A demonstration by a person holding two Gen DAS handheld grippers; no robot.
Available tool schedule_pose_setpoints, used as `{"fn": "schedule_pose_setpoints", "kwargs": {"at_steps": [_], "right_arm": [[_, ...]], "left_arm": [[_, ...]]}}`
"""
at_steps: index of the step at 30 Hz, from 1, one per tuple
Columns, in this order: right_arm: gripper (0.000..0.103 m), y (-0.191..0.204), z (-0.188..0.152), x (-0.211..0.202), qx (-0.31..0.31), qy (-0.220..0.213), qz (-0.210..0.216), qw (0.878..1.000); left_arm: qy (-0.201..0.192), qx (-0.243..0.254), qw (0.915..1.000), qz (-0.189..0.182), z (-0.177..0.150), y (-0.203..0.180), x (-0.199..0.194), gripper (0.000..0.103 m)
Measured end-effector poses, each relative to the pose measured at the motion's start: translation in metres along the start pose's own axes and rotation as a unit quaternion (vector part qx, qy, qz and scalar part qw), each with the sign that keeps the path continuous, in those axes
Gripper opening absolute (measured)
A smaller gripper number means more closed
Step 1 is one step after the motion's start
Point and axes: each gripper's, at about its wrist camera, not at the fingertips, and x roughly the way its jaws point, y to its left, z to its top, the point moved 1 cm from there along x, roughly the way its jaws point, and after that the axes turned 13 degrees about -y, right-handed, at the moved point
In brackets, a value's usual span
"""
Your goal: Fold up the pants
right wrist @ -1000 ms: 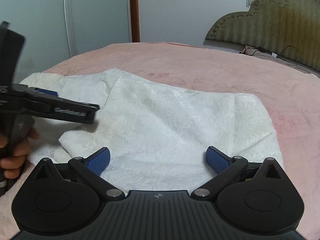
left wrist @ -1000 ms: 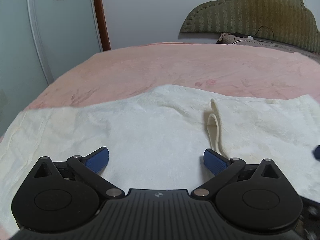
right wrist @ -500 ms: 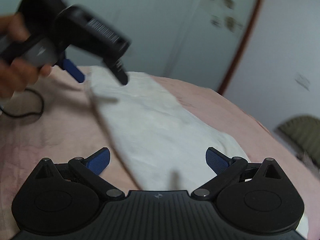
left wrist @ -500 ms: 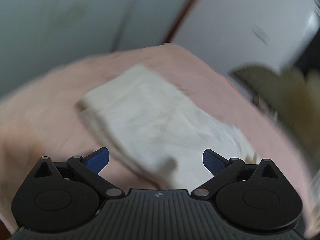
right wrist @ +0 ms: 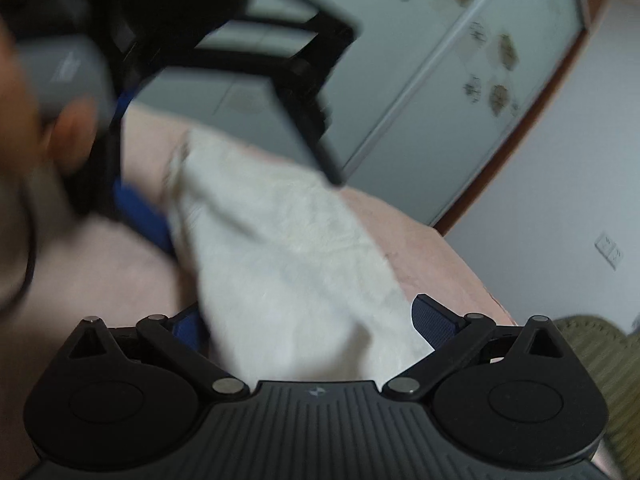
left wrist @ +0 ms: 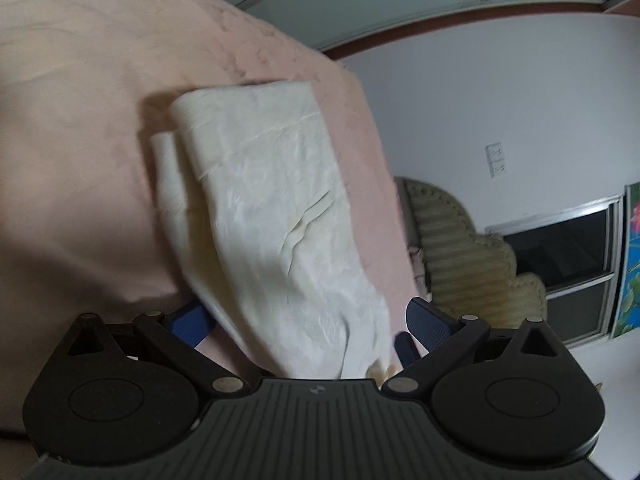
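Note:
The white pants (left wrist: 276, 216) lie folded into a long strip on the pink bedspread (left wrist: 80, 128), with a narrower layer showing along their left edge. My left gripper (left wrist: 308, 316) is open, and the near end of the strip lies between its blue fingers (left wrist: 428, 316). My right gripper (right wrist: 310, 318) is also open over the near end of the pants (right wrist: 288, 264). That view is blurred. In it a person's hand (right wrist: 60, 132) holds the left gripper at the upper left, and one of its blue fingers (right wrist: 140, 208) sits by the far corner of the pants.
Both views are rolled sideways. The green padded headboard (left wrist: 460, 248) stands at the right, with a white wall and socket (left wrist: 496, 160) behind it. Glass wardrobe doors (right wrist: 420, 80) lie beyond the bed. A dark cable (right wrist: 30, 248) crosses the bedspread at the left.
Both cameras have swung and rolled sharply. The pants, spread wide a second ago, now appear as a narrow folded strip. Both grippers stayed open, and the left one is closer to the right camera.

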Motion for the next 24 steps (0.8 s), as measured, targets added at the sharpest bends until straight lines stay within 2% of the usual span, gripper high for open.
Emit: {"fn": "schedule_pose_setpoints", "kwargs": {"at_steps": [3,5,6,7,8,9,10,12,13,15,16,17,18,19,21,23,24], "right_arm": [[0.103,-0.025,0.007,-0.005,0.07,-0.019,-0.015,0.997],[0.103,-0.043,0.006,-0.01,0.117,-0.018,0.002,0.993],[0.103,-0.049,0.005,-0.01,0.132,-0.004,0.027,0.991],[0.103,-0.055,0.005,-0.011,0.151,0.017,0.068,0.986],[0.103,-0.062,0.006,-0.013,0.178,0.028,0.122,0.976],[0.103,-0.071,0.008,-0.02,0.21,0.012,0.159,0.965],[0.103,-0.082,0.011,-0.027,0.239,-0.011,0.172,0.956],[0.103,-0.103,0.016,-0.029,0.274,-0.027,0.152,0.949],[0.103,-0.111,0.016,-0.025,0.282,-0.026,0.13,0.95],[0.103,-0.116,0.007,-0.009,0.272,0.007,0.088,0.958],[0.103,-0.115,-0.002,0.007,0.267,0.047,0.074,0.96],[0.103,-0.113,-0.012,0.022,0.268,0.084,0.072,0.957],[0.103,-0.108,-0.023,0.035,0.269,0.116,0.088,0.952],[0.103,-0.102,-0.034,0.046,0.271,0.145,0.113,0.945],[0.103,-0.099,-0.042,0.049,0.282,0.144,0.12,0.941],[0.103,-0.11,-0.037,0.046,0.294,0.13,0.129,0.938],[0.103,-0.116,-0.034,0.041,0.299,0.111,0.124,0.94]], "left_arm": [[-0.025,-0.009,0.9996,-0.004,0.004,0.0,0.01,0.101],[-0.044,-0.007,0.999,-0.005,0.008,-0.002,0.016,0.101],[-0.052,-0.001,0.9986,-0.002,0.011,-0.005,0.018,0.1],[-0.057,0.008,0.9983,0.005,0.013,-0.007,0.02,0.099],[-0.055,0.014,0.9983,0.013,0.014,-0.009,0.022,0.096],[-0.052,0.02,0.9982,0.021,0.015,-0.01,0.024,0.089],[-0.05,0.032,0.9978,0.028,0.016,-0.011,0.027,0.084],[-0.047,0.059,0.9958,0.052,0.014,-0.013,0.032,0.06],[-0.047,0.071,0.9943,0.064,0.014,-0.013,0.034,0.054],[-0.052,0.086,0.9923,0.071,0.014,-0.013,0.035,0.039],[-0.054,0.093,0.9914,0.076,0.014,-0.014,0.036,0.035],[-0.057,0.1,0.9901,0.081,0.015,-0.013,0.037,0.027],[-0.06,0.109,0.9887,0.083,0.015,-0.014,0.037,0.014],[-0.065,0.126,0.9863,0.085,0.014,-0.012,0.032,0.012],[-0.081,0.169,0.979,0.079,0.008,-0.024,0.026,0.009],[-0.104,0.238,0.9629,0.072,-0.003,-0.045,0.017,0.009],[-0.117,0.276,0.9517,0.065,-0.01,-0.06,0.011,0.008]]}}
